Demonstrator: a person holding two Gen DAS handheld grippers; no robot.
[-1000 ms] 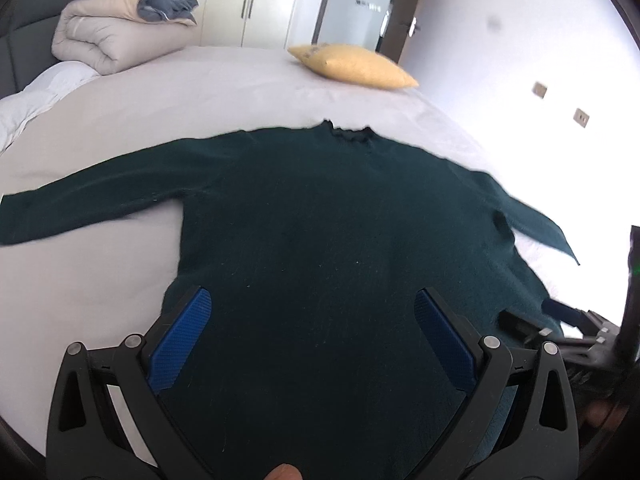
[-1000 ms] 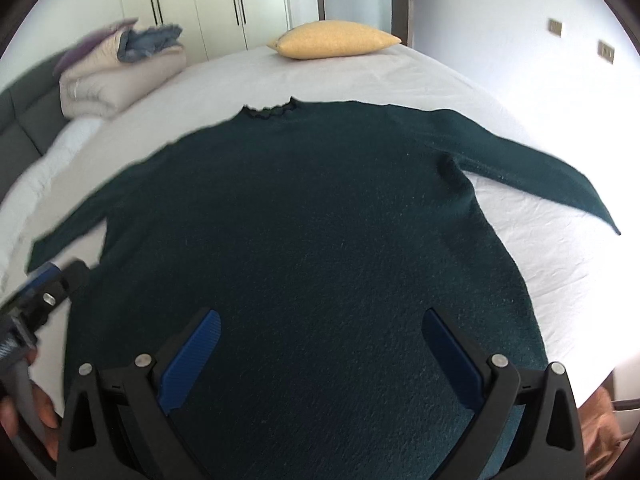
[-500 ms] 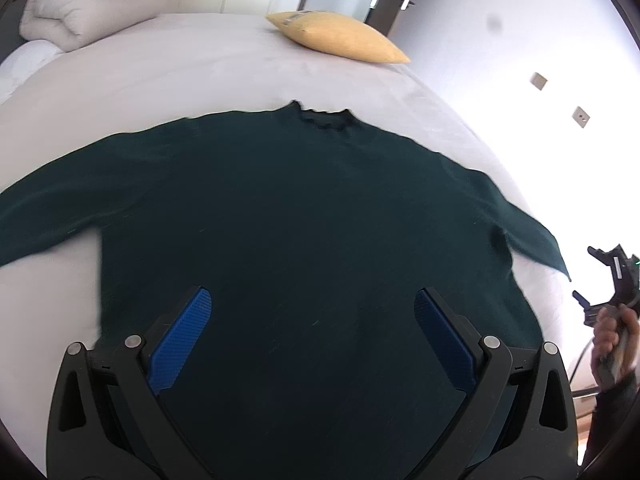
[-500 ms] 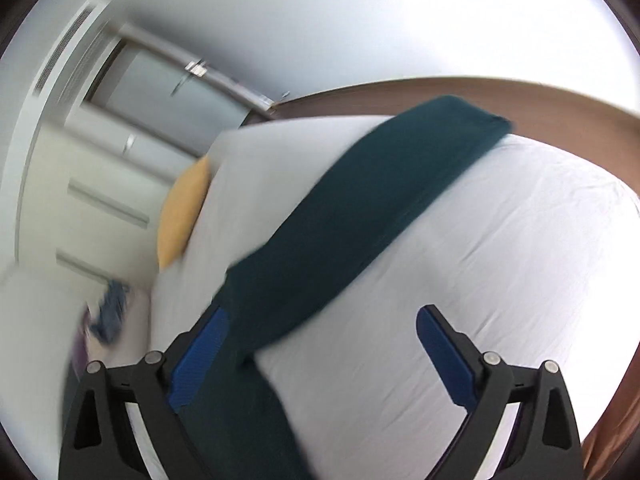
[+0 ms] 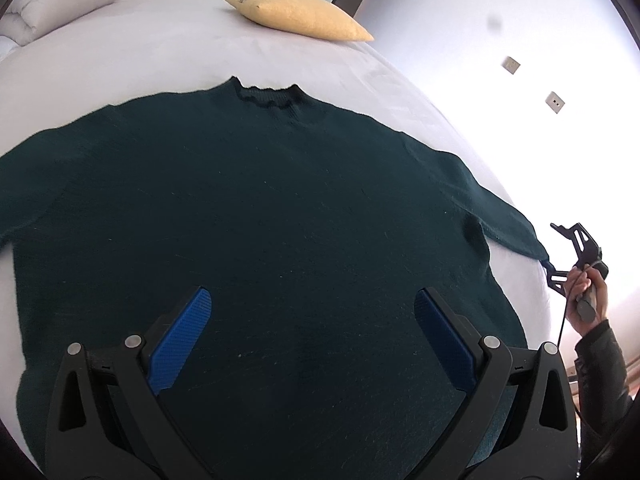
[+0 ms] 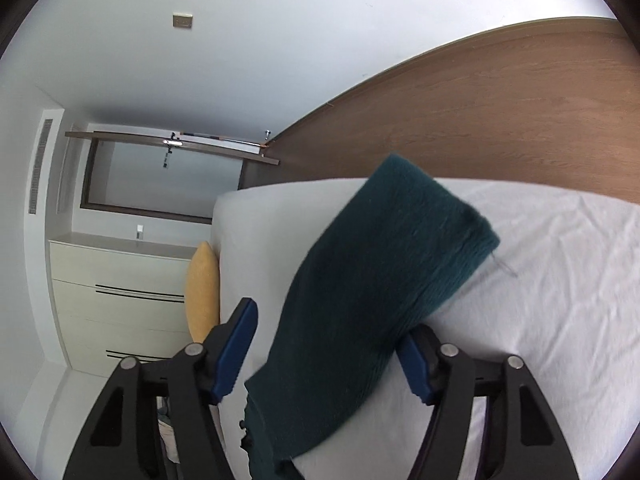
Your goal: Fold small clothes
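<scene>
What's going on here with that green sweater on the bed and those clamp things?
A person is starting to fold a dark green sweater spread flat on a white bed, with a gripper in each hand. The right gripper has gone to the end of one sleeve; its jaws have just been closing, with the sleeve between them, but are not yet pressing on it. The left gripper hovers open over the sweater's lower body. Nothing is folded yet.

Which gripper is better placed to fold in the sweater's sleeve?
Right. The right gripper already straddles the sleeve, its jaws closing around it. The left gripper hangs open over the sweater's body.
</scene>
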